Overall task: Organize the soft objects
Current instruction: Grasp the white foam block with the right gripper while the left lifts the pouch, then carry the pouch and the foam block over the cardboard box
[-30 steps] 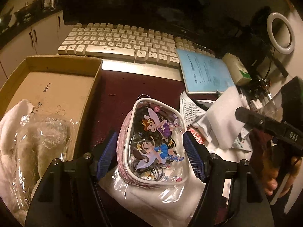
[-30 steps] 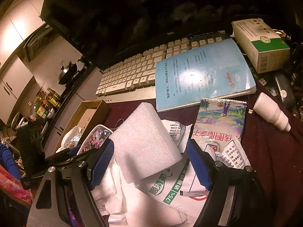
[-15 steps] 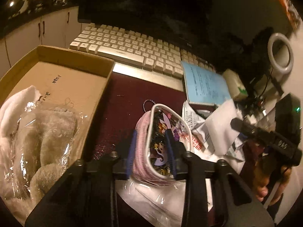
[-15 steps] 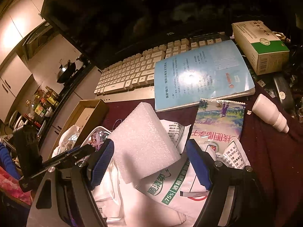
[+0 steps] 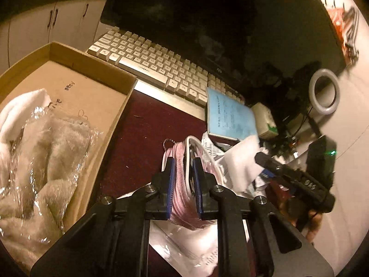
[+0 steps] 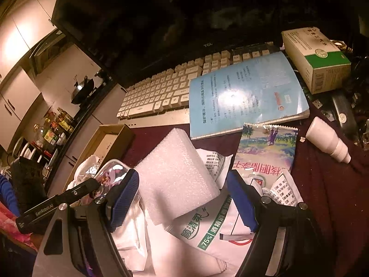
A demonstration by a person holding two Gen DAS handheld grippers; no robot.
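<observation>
Pink-sided clear vinyl cartoon pouch [image 5: 182, 175] sitting on the table beside cardboard box [image 5: 69, 87] | left gripper [image 5: 183, 184] fingers pinching it edgewise, squashing it flat | likely light, limp, slippery film: gripping fabric side holds better | right gripper [image 6: 182, 198] fingers gaping around foam block [image 6: 175, 173]

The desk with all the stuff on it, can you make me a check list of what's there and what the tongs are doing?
Surface: dark red cloth.
Job's things: pink pouch squeezed upright; furry toy in plastic inside cardboard box; white foam block on the packets.
Clutter: keyboard, blue booklet, green-white carton, white bottle, wipes packet.
Tongs: left tongs shut on the pouch; right tongs open around the foam.
Cables: black wires near ring light.
Surroundings: cabinets, dark monitor.
</observation>
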